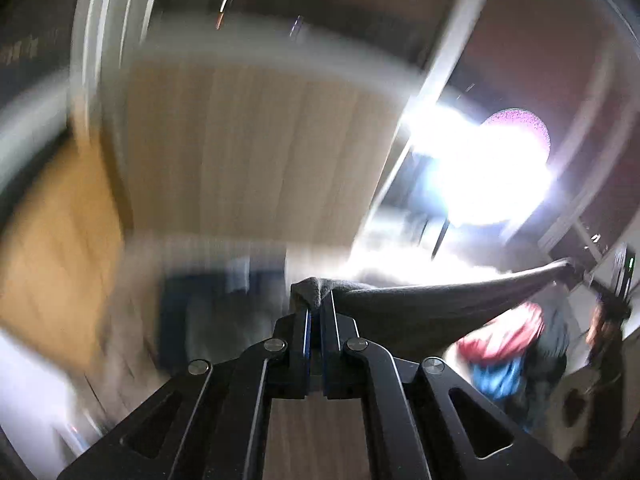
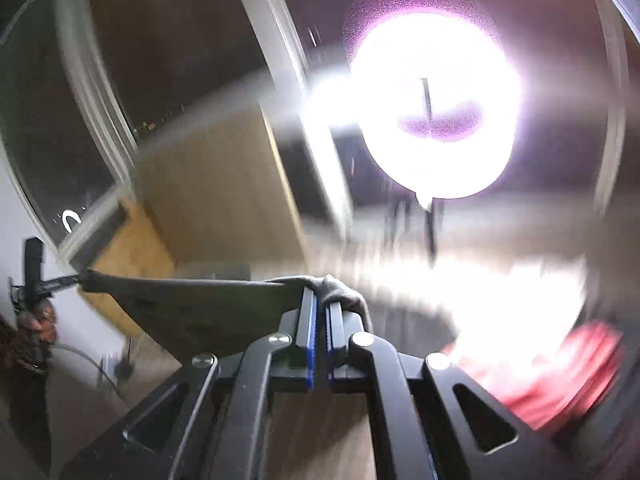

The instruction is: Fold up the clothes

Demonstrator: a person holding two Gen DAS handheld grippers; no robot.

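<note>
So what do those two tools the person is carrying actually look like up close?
Both look alike. The left tool and right tool are matte black linkages of flat bars with slotted cut-outs, joined by round silver pins. Each ends in two slim black fingers lined with blue pads. No cables or markings show.

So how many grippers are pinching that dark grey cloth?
2. The left gripper is shut on one corner of the dark grey cloth, and the right gripper is shut on the other corner, so the cloth stretches between them in the air.
</note>
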